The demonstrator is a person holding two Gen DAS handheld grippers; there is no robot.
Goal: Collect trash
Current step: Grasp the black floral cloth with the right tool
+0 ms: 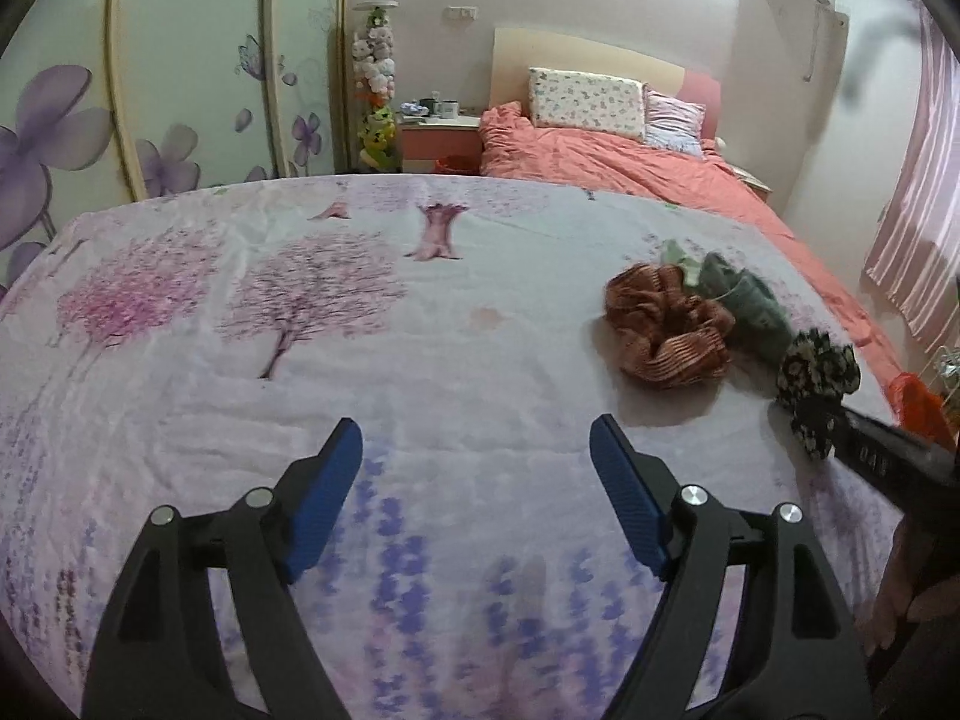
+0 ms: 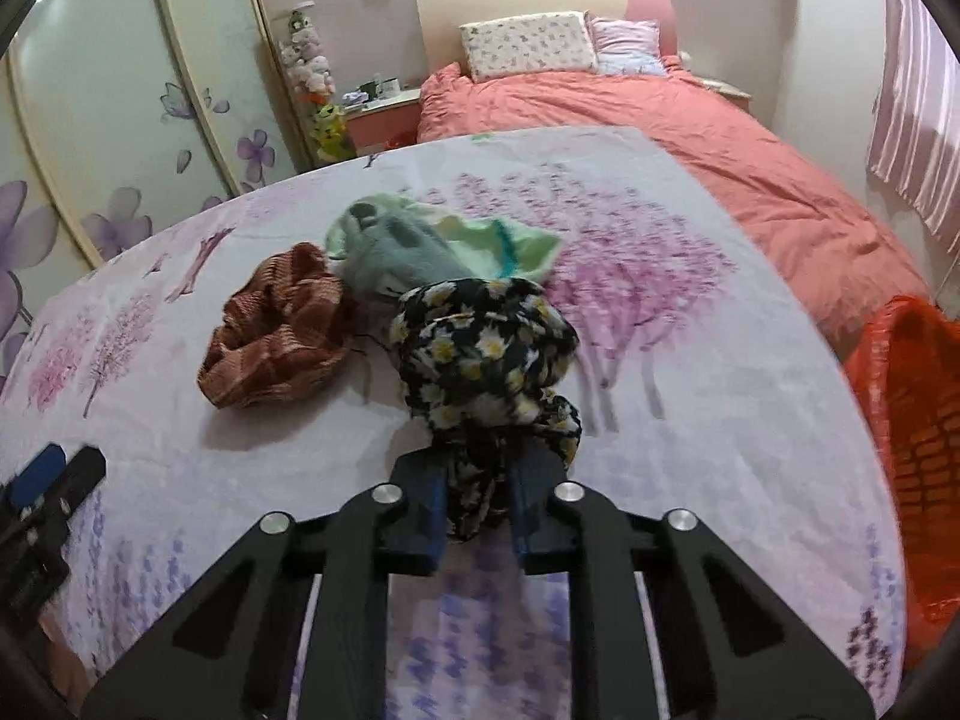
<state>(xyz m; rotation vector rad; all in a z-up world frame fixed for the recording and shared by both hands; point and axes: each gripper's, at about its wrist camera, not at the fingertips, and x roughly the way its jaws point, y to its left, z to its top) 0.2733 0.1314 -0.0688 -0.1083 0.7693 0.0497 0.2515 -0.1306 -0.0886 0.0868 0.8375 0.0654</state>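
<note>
Four bundles of cloth show on the flowered sheet (image 2: 690, 420), which covers a flat surface at the foot of a bed with a coral quilt (image 2: 690, 138). One is a rust-brown checked scrunchie (image 2: 276, 336), lying flat on the sheet. One is a grey-green fuzzy piece (image 2: 396, 258), just behind and beside it, touching its far edge. One is a pale green cloth with a teal seam (image 2: 504, 246), tucked behind the grey-green one. The fourth is a black scrunchie printed with yellow-centred daisies (image 2: 486, 348).

Two grippers are in view. The right gripper (image 2: 477, 504) has its blue pads clenched on the lower folds of the daisy scrunchie, with the rest of the fabric bulging out ahead of the fingers, just in front of the other three pieces. In the left wrist view the same daisy scrunchie (image 1: 816, 384) hangs off the tip of the right gripper, at the right edge of the rust-brown one (image 1: 666, 330). The left gripper (image 1: 477, 492) stands spread wide over bare sheet with nothing between its two blue pads, well to the left of the pile.

One orange mesh bag (image 2: 912, 432) sits at the right rim of the sheet, its mouth facing the pile. Two pillows lean on the headboard: one flower-printed (image 2: 525, 42), one pink-striped (image 2: 627, 45).
</note>
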